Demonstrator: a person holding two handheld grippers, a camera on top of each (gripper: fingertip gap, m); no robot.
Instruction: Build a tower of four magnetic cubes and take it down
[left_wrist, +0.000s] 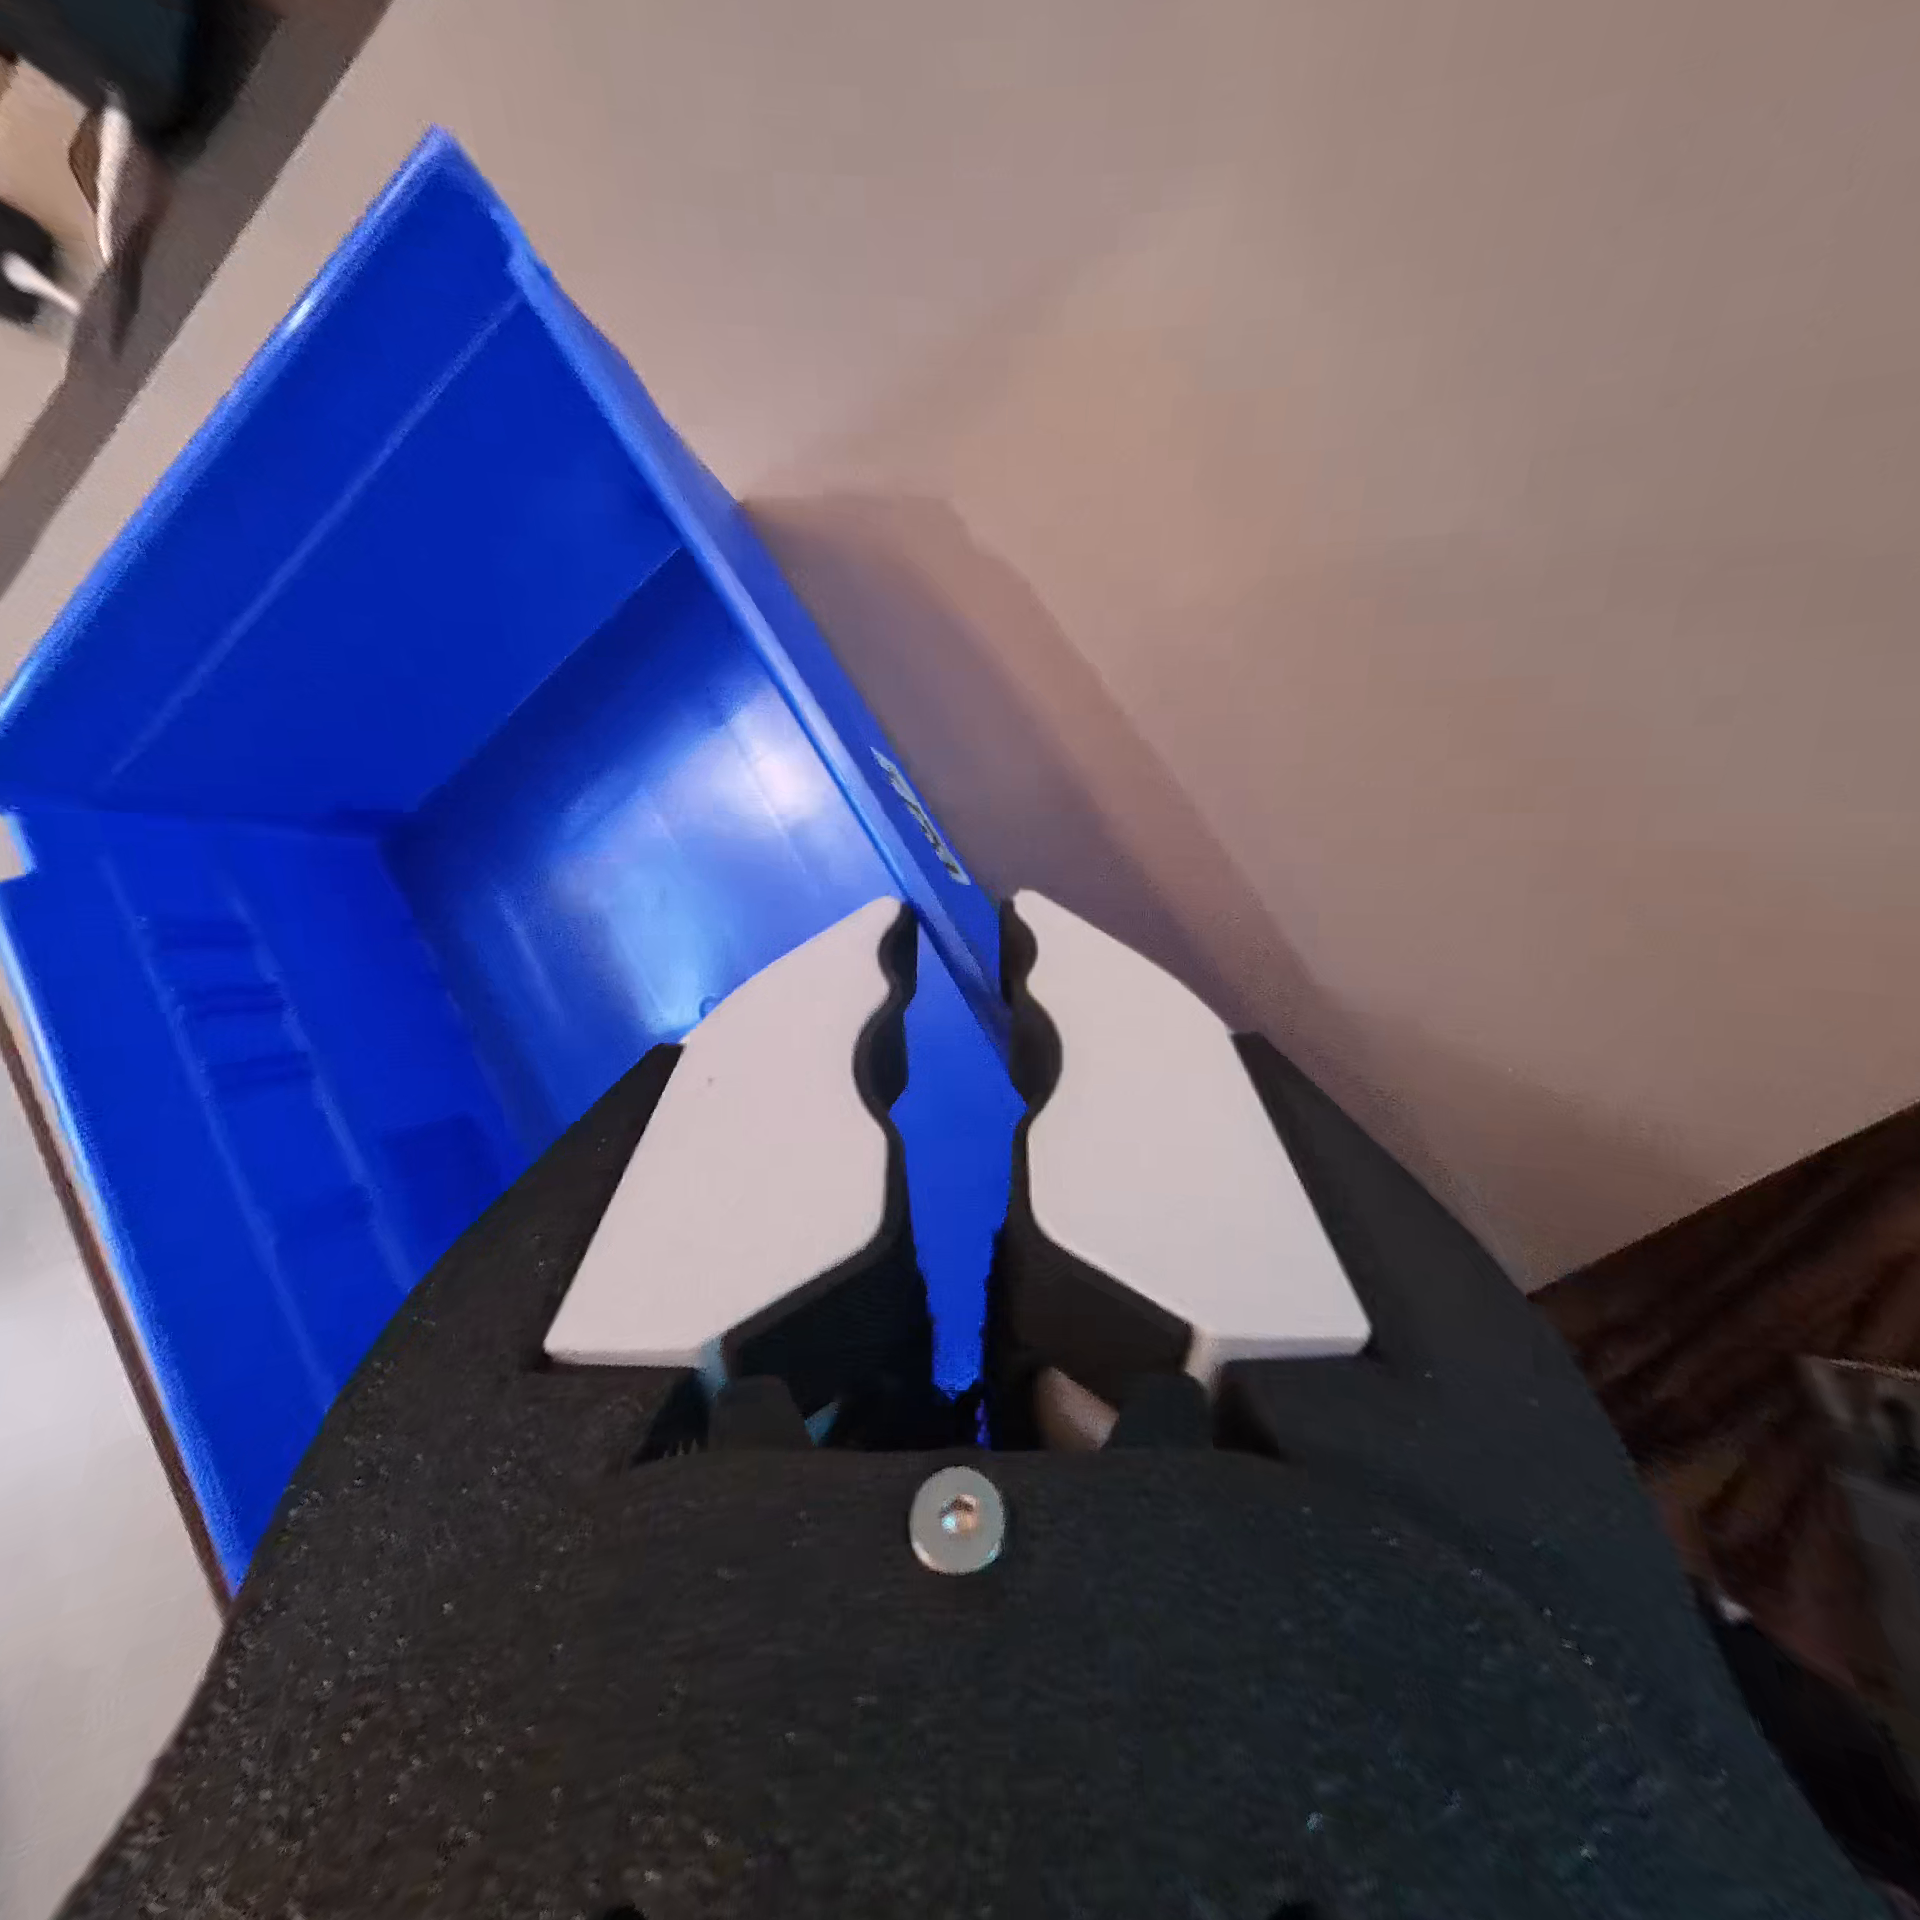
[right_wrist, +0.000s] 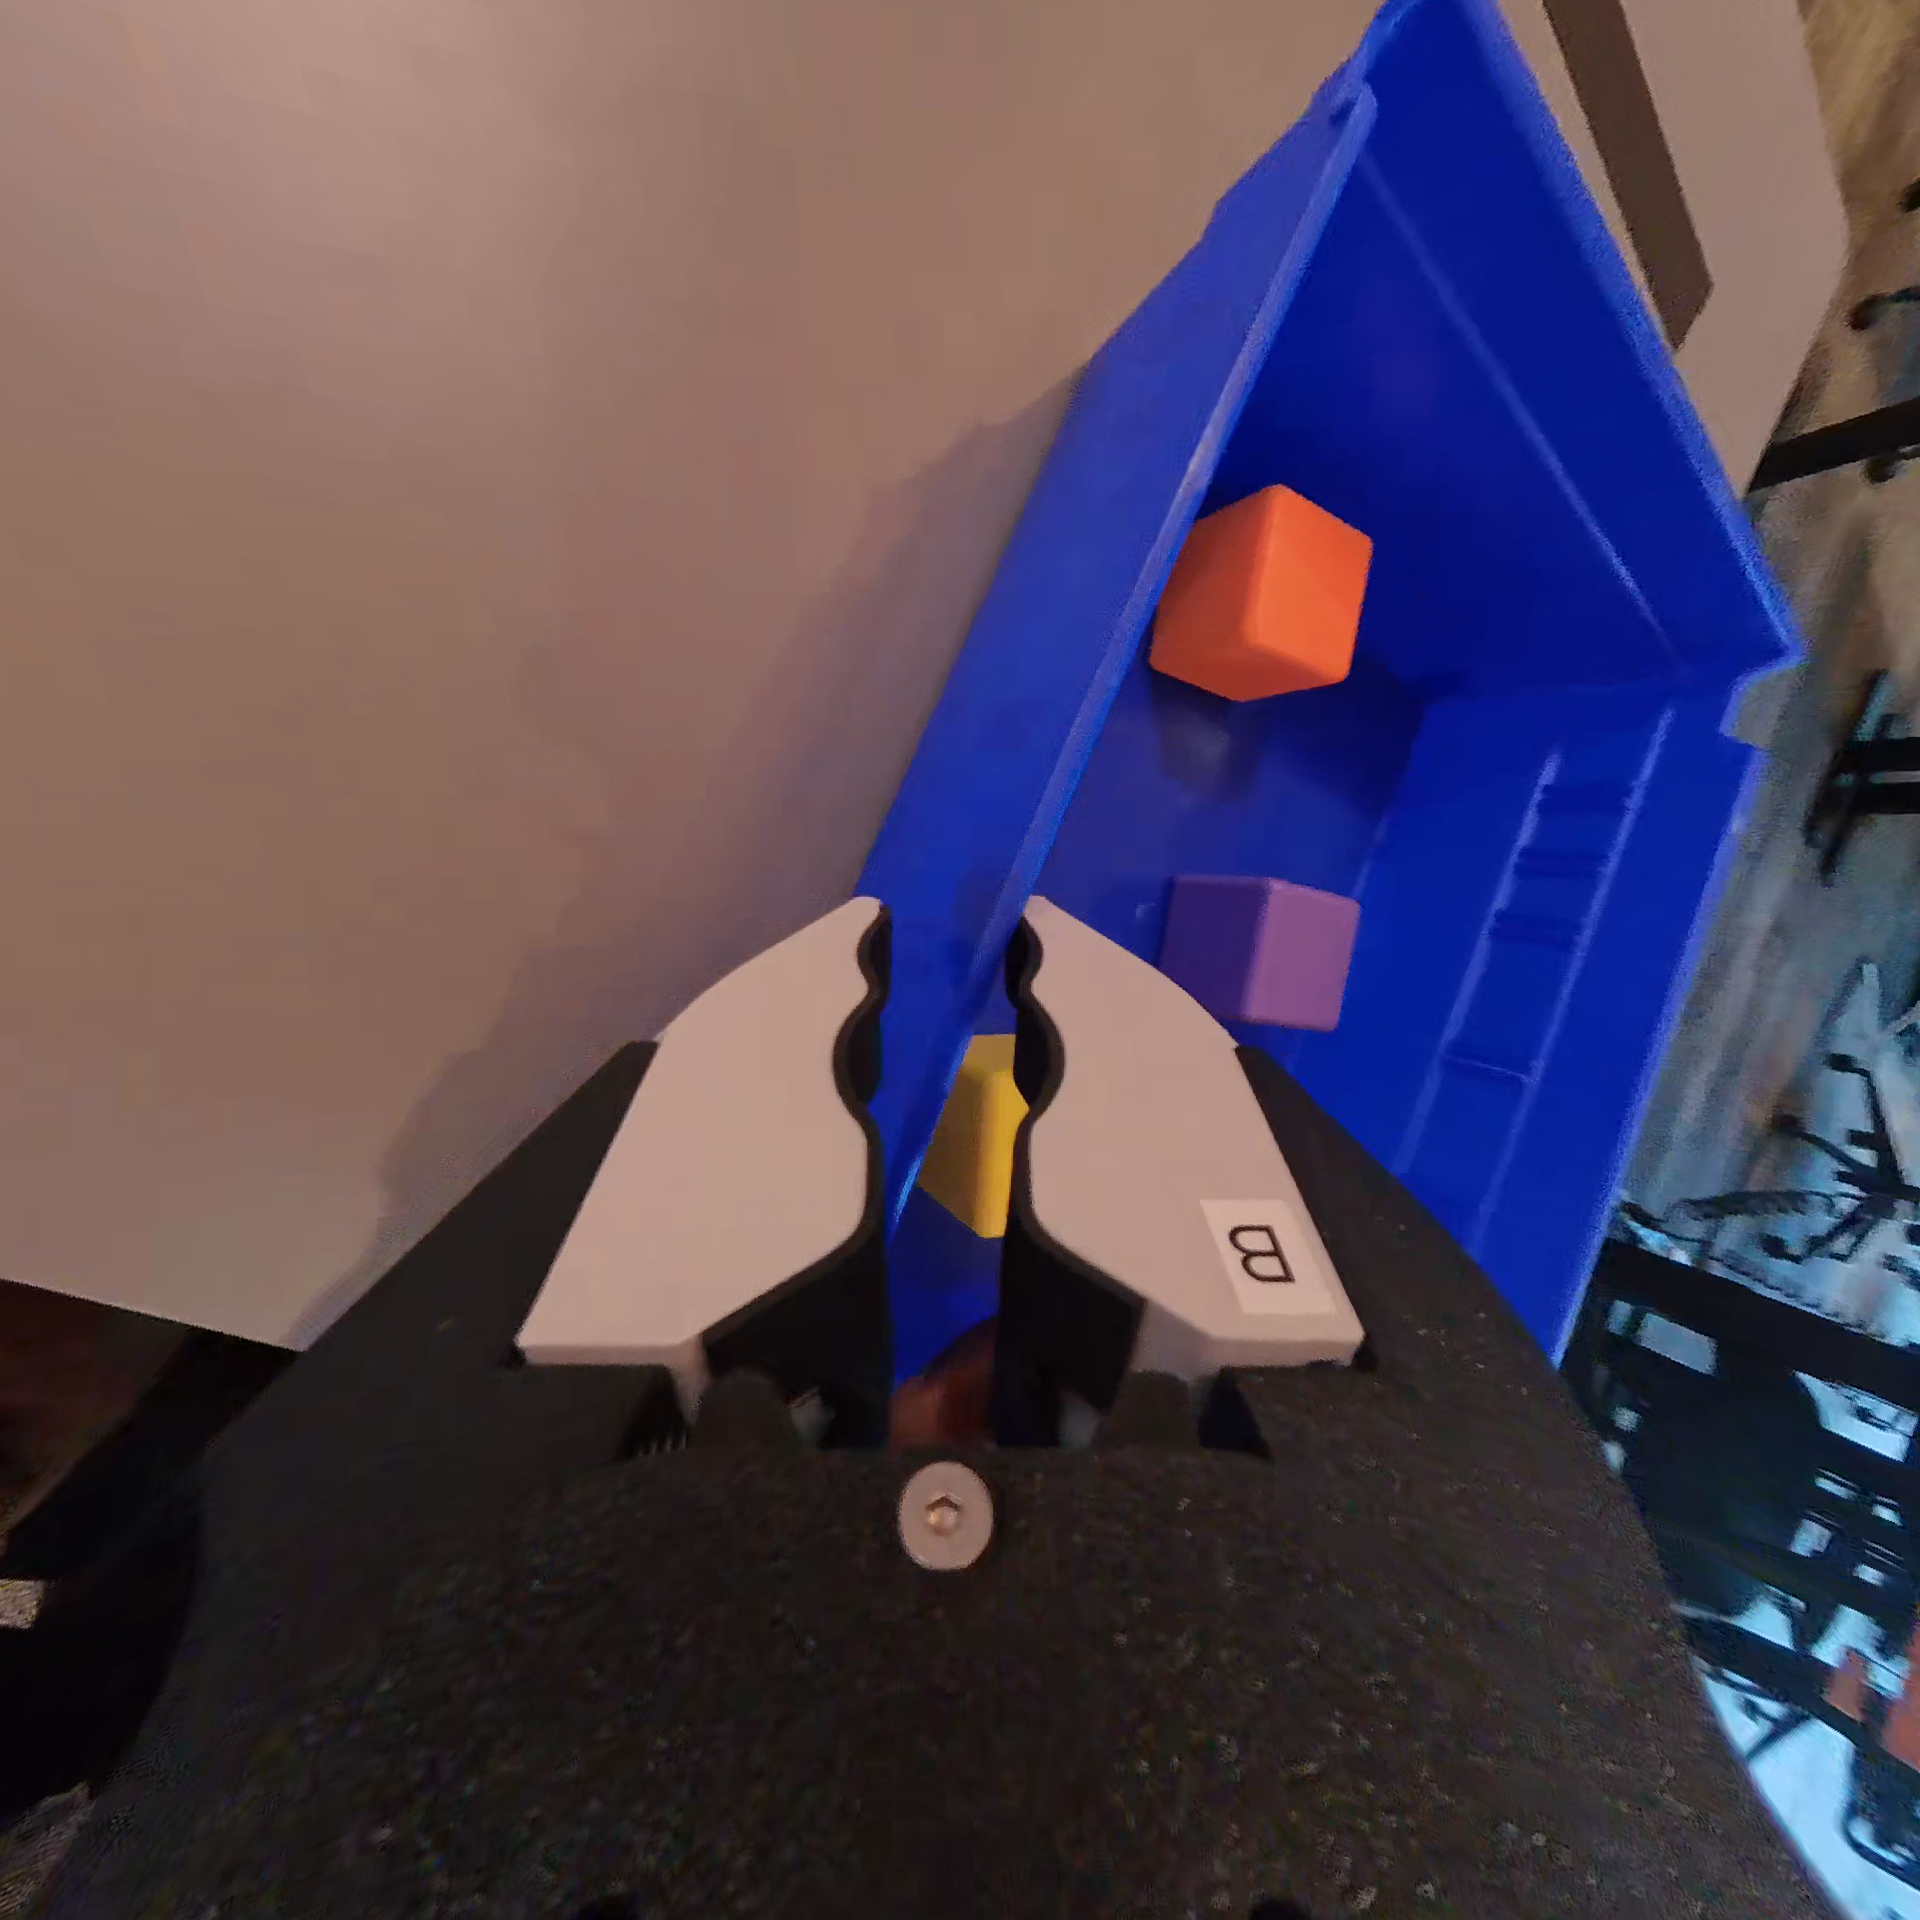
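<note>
1. The left gripper (left_wrist: 956, 925) is clamping the blue bin's (left_wrist: 416, 582) wall.
2. The right gripper (right_wrist: 951, 935) is clamping the opposite wall; the yellow cube (right_wrist: 977, 1143) is showing between its fingers, with the purple cube (right_wrist: 1262, 951) and orange cube (right_wrist: 1262, 592) lying beyond, inside.

Pale beige table (left_wrist: 1351, 364) is filling most of both views, matte, catching warm pinkish light with soft shadows falling across it. Dark brown wood floor (left_wrist: 1714, 1351) is showing past the table edge at lower right of the left wrist view. Blurry dark furniture (left_wrist: 94, 156) is sitting at top left there. In the right wrist view a patterned black, grey and white rug (right_wrist: 1787, 1507) is running down the right side, and a dark strip (right_wrist: 1631, 156) is lying at top right.
</note>
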